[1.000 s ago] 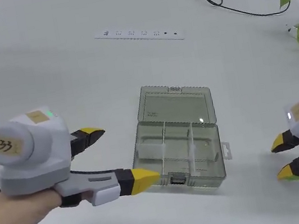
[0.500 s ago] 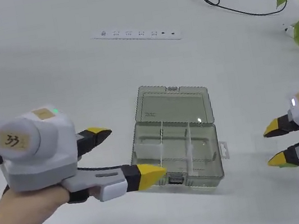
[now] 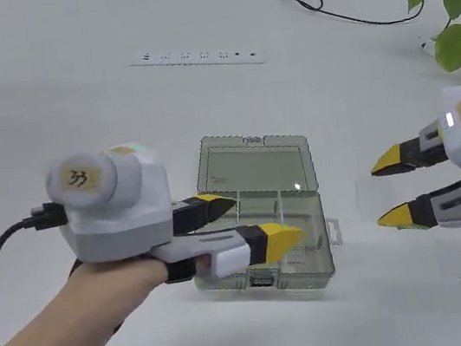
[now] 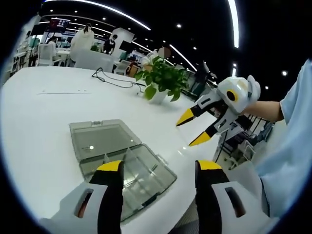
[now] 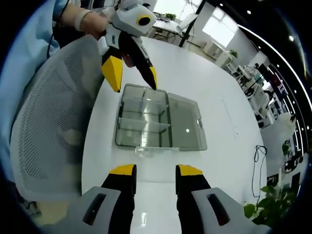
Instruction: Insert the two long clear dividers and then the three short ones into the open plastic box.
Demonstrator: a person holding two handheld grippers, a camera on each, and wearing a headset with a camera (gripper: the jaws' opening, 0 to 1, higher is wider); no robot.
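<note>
The left hand-held gripper (image 3: 259,217) and right hand-held gripper (image 3: 379,195) gape empty; we judge most dividers (image 5: 144,125) seated in the plastic box (image 3: 265,282).

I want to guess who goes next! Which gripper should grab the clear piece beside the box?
Right, probably: the right gripper is open, facing the clear piece beside the box; the left gripper hovers over the box.

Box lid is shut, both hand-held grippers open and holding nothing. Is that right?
Not the lid: the head view shows the lid of the plastic box open, laid back on the table. The left hand-held gripper and right hand-held gripper are open and hold nothing, as stated.
</note>
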